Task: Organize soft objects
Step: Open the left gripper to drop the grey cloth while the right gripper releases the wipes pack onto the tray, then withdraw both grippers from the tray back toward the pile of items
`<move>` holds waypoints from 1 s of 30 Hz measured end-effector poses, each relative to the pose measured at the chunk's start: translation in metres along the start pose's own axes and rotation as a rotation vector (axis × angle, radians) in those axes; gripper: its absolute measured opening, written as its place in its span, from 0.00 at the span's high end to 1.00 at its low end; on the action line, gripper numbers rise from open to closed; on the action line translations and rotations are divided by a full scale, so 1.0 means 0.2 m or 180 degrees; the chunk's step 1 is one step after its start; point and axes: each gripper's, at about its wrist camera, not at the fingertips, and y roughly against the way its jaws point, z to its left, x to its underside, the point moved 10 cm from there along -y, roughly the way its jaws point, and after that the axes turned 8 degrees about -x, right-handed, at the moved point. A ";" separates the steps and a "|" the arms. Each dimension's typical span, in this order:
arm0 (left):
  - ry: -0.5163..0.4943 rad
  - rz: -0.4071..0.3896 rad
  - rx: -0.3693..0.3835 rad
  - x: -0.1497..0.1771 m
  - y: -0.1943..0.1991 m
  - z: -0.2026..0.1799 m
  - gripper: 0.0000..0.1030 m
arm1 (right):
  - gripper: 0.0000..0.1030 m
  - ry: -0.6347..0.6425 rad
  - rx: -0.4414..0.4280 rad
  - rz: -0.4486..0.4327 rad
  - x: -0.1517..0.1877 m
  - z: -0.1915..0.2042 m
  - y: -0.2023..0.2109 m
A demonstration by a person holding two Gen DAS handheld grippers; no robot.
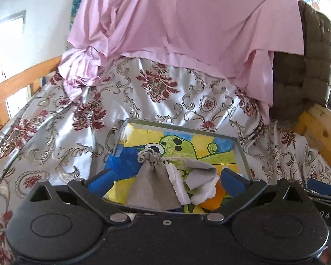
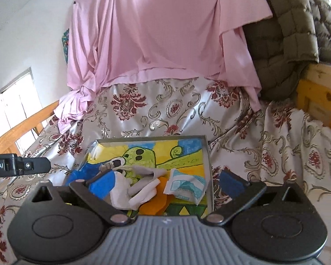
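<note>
A shallow tray (image 1: 183,127) with a colourful cartoon lining lies on the bed; it also shows in the right wrist view (image 2: 206,154). In it lie a grey drawstring pouch (image 1: 152,187), white and grey soft pieces (image 1: 200,176), an orange piece (image 2: 153,205) and a white-and-blue packet (image 2: 185,185). My left gripper (image 1: 165,178) is open, its blue fingers on either side of the pouch, not touching it. My right gripper (image 2: 165,181) is open above the tray's near part, empty.
A floral satin bedspread (image 1: 143,92) covers the bed. A pink cloth (image 1: 176,22) hangs behind it, an olive quilted jacket (image 2: 293,33) at the right. Wooden rails stand at the left (image 1: 15,84) and right (image 2: 320,101).
</note>
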 end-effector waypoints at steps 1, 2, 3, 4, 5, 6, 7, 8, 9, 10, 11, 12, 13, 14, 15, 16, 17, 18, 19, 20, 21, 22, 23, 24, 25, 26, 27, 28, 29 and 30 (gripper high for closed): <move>0.0011 -0.0041 -0.0006 0.01 0.03 0.01 0.01 | 0.00 0.0017 0.0011 -0.0031 0.00 0.02 0.03; 0.0021 -0.0084 -0.0012 0.03 0.06 0.03 0.01 | 0.00 0.0035 0.0019 -0.0074 0.01 0.03 0.06; 0.0036 -0.0122 -0.0016 0.04 0.09 0.04 0.01 | 0.00 0.0051 0.0026 -0.0115 0.01 0.05 0.09; 0.0062 -0.0155 -0.0019 0.06 0.12 0.06 0.01 | 0.00 0.0064 0.0038 -0.0155 0.02 0.07 0.12; 0.0096 -0.0178 -0.0017 0.07 0.15 0.08 0.01 | 0.00 0.0078 0.0056 -0.0208 0.02 0.08 0.16; 0.0133 -0.0199 -0.0015 0.09 0.18 0.10 0.01 | 0.00 0.0089 0.0069 -0.0248 0.03 0.10 0.18; 0.0164 -0.0217 -0.0016 0.10 0.20 0.11 0.01 | 0.00 0.0098 0.0074 -0.0288 0.03 0.11 0.22; 0.0186 -0.0241 -0.0015 0.12 0.23 0.13 0.01 | 0.00 0.0102 0.0075 -0.0321 0.04 0.13 0.24; 0.0192 -0.0264 -0.0014 0.14 0.26 0.14 0.01 | 0.00 0.0102 0.0074 -0.0366 0.04 0.15 0.27; 0.0193 -0.0295 -0.0018 0.15 0.28 0.16 0.01 | 0.00 0.0103 0.0070 -0.0403 0.05 0.16 0.30; 0.0186 -0.0330 -0.0026 0.16 0.31 0.17 0.01 | 0.00 0.0111 0.0067 -0.0439 0.05 0.17 0.33; 0.0177 -0.0353 -0.0031 0.18 0.33 0.18 0.01 | 0.00 0.0128 0.0070 -0.0470 0.06 0.19 0.35; 0.0170 -0.0373 -0.0036 0.19 0.36 0.19 0.01 | 0.00 0.0149 0.0078 -0.0498 0.06 0.21 0.37; 0.0168 -0.0384 -0.0039 0.20 0.38 0.20 0.01 | 0.00 0.0182 0.0090 -0.0528 0.07 0.23 0.40; 0.0167 -0.0389 -0.0046 0.22 0.40 0.21 0.01 | 0.00 0.0210 0.0100 -0.0543 0.08 0.24 0.42; 0.0165 -0.0397 -0.0053 0.24 0.43 0.22 0.01 | 0.00 0.0237 0.0112 -0.0555 0.10 0.26 0.44; 0.0163 -0.0415 -0.0050 0.25 0.45 0.23 0.01 | 0.00 0.0247 0.0120 -0.0564 0.12 0.28 0.46; 0.0163 -0.0449 -0.0048 0.26 0.48 0.24 0.01 | 0.00 0.0249 0.0118 -0.0569 0.13 0.30 0.48; 0.0168 -0.0482 -0.0050 0.28 0.51 0.25 0.01 | 0.00 0.0252 0.0109 -0.0577 0.15 0.32 0.50; 0.0169 -0.0512 -0.0055 0.29 0.54 0.27 0.01 | 0.00 0.0256 0.0106 -0.0587 0.17 0.34 0.52; 0.0169 -0.0535 -0.0060 0.31 0.57 0.28 0.01 | 0.00 0.0267 0.0109 -0.0599 0.19 0.36 0.54; 0.0174 -0.0559 -0.0056 0.32 0.60 0.29 0.01 | 0.00 0.0280 0.0116 -0.0607 0.21 0.38 0.56; 0.0174 -0.0581 -0.0047 0.34 0.62 0.30 0.01 | 0.00 0.0301 0.0124 -0.0611 0.23 0.40 0.58; 0.0170 -0.0593 -0.0045 0.36 0.65 0.31 0.01 | 0.00 0.0325 0.0129 -0.0616 0.25 0.42 0.60; 0.0167 -0.0605 -0.0041 0.38 0.67 0.32 0.01 | 0.00 0.0353 0.0132 -0.0625 0.26 0.44 0.61; 0.0155 -0.0614 -0.0033 0.40 0.69 0.32 0.01 | 0.00 0.0373 0.0135 -0.0634 0.27 0.46 0.63; 0.0143 -0.0626 -0.0035 0.42 0.71 0.33 0.01 | 0.00 0.0377 0.0138 -0.0640 0.29 0.47 0.65; 0.0139 -0.0644 -0.0045 0.44 0.73 0.34 0.01 | 0.00 0.0371 0.0132 -0.0646 0.30 0.48 0.66; 0.0136 -0.0654 -0.0046 0.45 0.74 0.34 0.01 | 0.00 0.0363 0.0127 -0.0654 0.32 0.49 0.68; 0.0133 -0.0659 -0.0047 0.47 0.75 0.35 0.01 | 0.00 0.0362 0.0128 -0.0657 0.33 0.50 0.69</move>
